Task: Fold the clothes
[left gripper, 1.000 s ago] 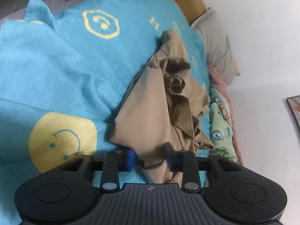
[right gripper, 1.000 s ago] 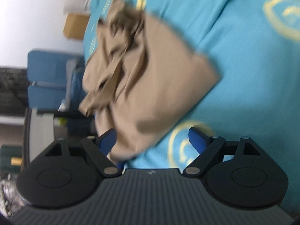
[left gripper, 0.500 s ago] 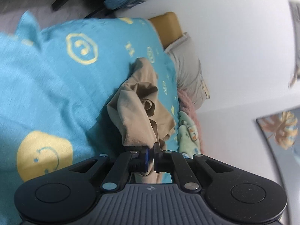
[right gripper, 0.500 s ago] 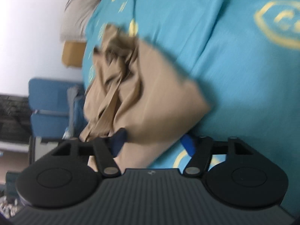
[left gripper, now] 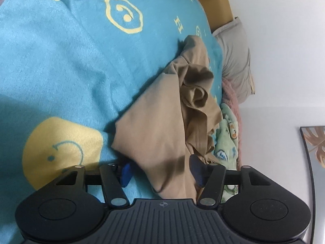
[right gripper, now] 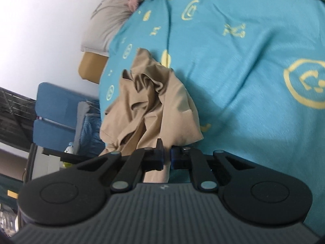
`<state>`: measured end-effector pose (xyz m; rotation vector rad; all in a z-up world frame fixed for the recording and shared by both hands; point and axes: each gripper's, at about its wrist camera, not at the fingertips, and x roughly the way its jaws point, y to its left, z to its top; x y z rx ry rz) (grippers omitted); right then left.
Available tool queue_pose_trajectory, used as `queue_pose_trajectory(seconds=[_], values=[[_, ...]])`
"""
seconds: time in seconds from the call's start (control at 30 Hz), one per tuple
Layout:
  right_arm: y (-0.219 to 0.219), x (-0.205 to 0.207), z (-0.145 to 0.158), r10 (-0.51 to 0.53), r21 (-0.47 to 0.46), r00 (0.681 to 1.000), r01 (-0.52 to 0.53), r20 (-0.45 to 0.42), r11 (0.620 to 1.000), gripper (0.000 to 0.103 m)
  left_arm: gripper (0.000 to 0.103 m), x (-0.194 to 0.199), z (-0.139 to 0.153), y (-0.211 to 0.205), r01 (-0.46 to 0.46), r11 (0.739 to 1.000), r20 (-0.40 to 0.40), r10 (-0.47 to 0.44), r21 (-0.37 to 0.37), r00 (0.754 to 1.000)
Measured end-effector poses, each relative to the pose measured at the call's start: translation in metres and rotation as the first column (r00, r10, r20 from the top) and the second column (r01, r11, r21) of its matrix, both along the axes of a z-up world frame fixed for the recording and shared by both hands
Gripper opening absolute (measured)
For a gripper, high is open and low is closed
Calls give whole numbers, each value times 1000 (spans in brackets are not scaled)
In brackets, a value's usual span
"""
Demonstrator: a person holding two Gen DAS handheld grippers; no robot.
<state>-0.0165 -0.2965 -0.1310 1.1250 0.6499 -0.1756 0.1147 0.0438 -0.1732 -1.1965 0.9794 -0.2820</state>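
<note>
A crumpled tan garment (left gripper: 162, 126) lies on a bed covered by a turquoise blanket (left gripper: 61, 61) with yellow smiley prints. In the left wrist view my left gripper (left gripper: 160, 172) is open, its blue pads on either side of the garment's near edge, which lies loose between them. In the right wrist view the same tan garment (right gripper: 154, 105) is bunched in front of my right gripper (right gripper: 167, 157), which is shut on the garment's near corner.
A grey pillow (left gripper: 235, 61), a pink fluffy cloth (left gripper: 231, 93) and a green printed cloth (left gripper: 225, 142) lie by the white wall. A tan headboard (left gripper: 217, 6) stands behind. Blue chairs (right gripper: 54, 109) stand beside the bed.
My left gripper, shut on the garment half a second ago, has opened and let it go. My right gripper has closed on the garment's near corner.
</note>
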Motion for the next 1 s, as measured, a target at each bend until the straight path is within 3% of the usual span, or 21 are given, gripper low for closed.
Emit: queue_pose_trajectory(seconds=[0.03, 0.13, 0.2, 0.37, 0.53, 0.77, 0.87, 1.0], values=[[0, 1, 2, -2, -7, 1000, 2, 4, 1000, 9, 38, 0, 0, 2, -17, 1000, 11, 17, -2, 1000], [-1, 5, 4, -1, -22, 1000, 1, 0, 1000, 9, 13, -1, 8, 5, -45, 999, 71, 45, 3, 996], [0, 7, 7, 2, -37, 1000, -1, 8, 999, 9, 8, -2, 19, 5, -55, 998, 139, 53, 9, 989], [0, 2, 23, 9, -101, 997, -1, 81, 995, 8, 6, -11, 50, -2, -47, 998, 304, 30, 51, 952], [0, -12, 41, 11, -98, 992, 1, 128, 995, 8, 5, -33, 70, -1, -53, 997, 356, 33, 47, 934], [14, -80, 74, 65, -96, 990, -53, 123, 994, 8, 5, -106, 119, 17, -35, 996, 341, 5, 84, 940], [22, -119, 83, 102, -67, 992, -97, 77, 993, 8, 5, -142, 147, 19, -10, 973, 244, -47, 229, 969], [23, -129, 94, 146, -35, 989, -146, 6, 989, 8, 5, -150, 161, 21, -8, 972, 195, -39, 234, 980]])
